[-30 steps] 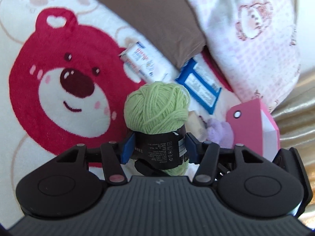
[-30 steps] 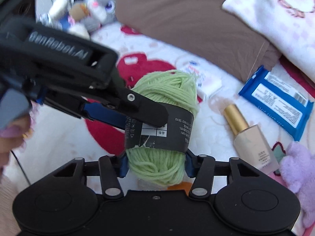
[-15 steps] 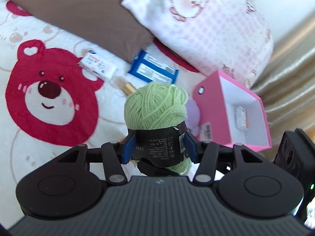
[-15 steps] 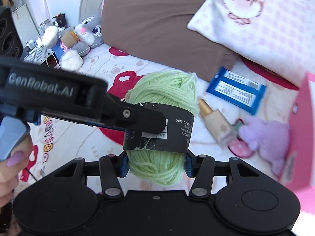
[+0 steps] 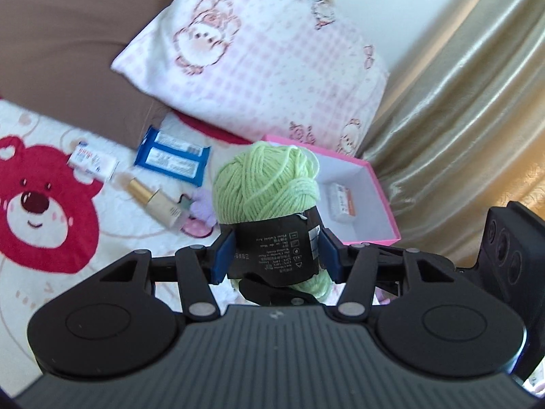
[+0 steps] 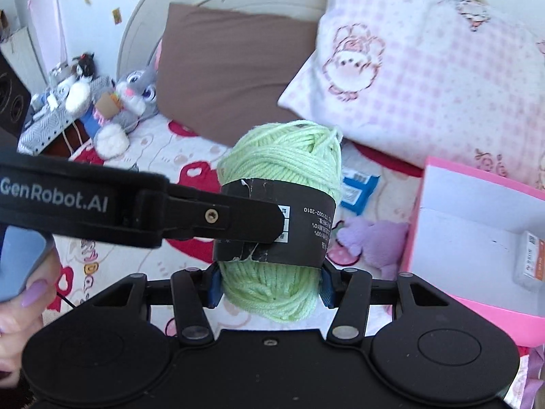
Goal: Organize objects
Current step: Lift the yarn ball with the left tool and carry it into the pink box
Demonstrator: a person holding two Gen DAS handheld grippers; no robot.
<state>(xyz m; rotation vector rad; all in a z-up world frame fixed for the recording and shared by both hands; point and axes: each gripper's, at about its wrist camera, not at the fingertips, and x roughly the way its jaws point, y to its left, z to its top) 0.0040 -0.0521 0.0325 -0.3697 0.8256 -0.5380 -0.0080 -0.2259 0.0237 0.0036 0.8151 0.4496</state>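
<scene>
Yarn ball (image 5: 265, 184) is clamped by both hand-held grippers, left (image 5: 274, 254) and right (image 6: 269, 284), held above the bed. Carrying step judged underway. Pink box (image 5: 361, 170) lies just ahead-right; next, lowering inside and release are called for.

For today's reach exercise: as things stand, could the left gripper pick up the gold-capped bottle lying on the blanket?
Probably not yet. The left gripper is shut on the green yarn ball, as is the right gripper. The gold-capped bottle lies uncovered, but the yarn must go first.
</scene>
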